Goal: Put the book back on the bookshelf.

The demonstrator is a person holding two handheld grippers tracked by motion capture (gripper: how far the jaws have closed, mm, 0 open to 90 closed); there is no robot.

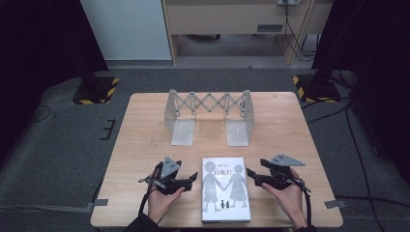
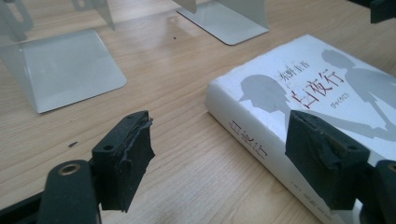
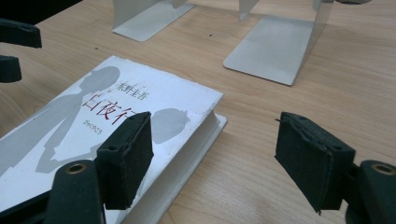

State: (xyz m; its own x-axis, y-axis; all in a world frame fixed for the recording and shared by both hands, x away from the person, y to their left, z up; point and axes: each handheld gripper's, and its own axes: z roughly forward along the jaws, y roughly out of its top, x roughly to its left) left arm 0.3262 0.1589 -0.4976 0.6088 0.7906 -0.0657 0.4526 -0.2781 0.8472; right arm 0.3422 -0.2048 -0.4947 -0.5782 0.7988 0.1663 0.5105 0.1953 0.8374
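A white book (image 1: 225, 188) with grey figures on its cover lies flat near the table's front edge, between both hands. My left gripper (image 1: 192, 179) sits just left of the book, open, jaws pointing at its spine (image 2: 254, 140); one jaw overlaps the cover's edge in the left gripper view (image 2: 219, 158). My right gripper (image 1: 251, 175) is open at the book's right side, its jaws straddling the page edge (image 3: 196, 140) in the right gripper view (image 3: 212, 158). Nothing is held.
A metal expandable bookend rack (image 1: 209, 113) stands at the table's far middle, its two flat base plates (image 2: 65, 70) (image 3: 275, 51) reaching toward the book. The wooden table (image 1: 285, 130) has bare wood either side. Cables trail on the grey floor.
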